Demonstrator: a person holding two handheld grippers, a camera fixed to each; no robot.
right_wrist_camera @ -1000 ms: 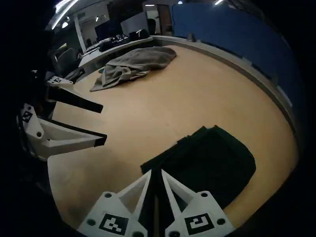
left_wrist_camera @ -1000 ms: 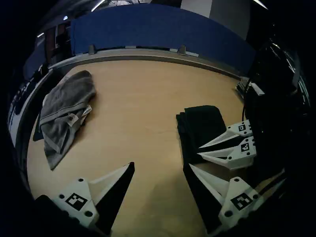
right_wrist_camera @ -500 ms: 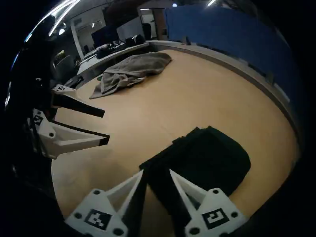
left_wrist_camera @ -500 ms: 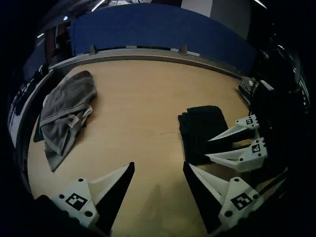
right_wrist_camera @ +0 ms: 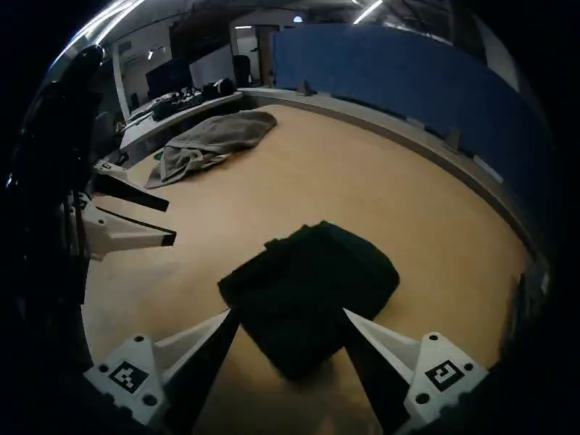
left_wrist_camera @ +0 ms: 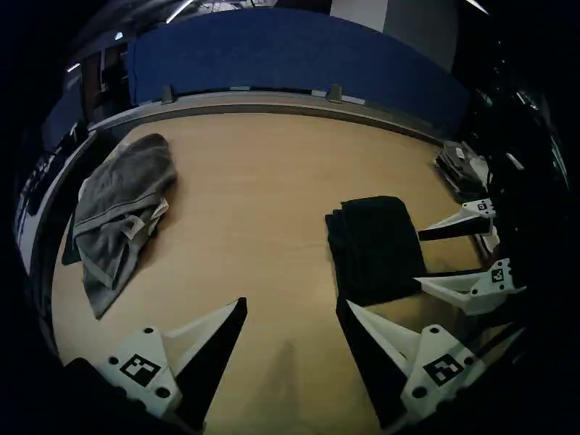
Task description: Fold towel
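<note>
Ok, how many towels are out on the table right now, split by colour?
Dark towel, folded: 1
Grey towel, crumpled: 1
Total: 2
A greyish pile at the far right is too unclear to count.

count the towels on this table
2. A dark folded towel lies just ahead of the right claw; a grey crumpled towel lies across the table, near its edge. A greyish heap at another edge may be more towels: too dim to tell.
</note>
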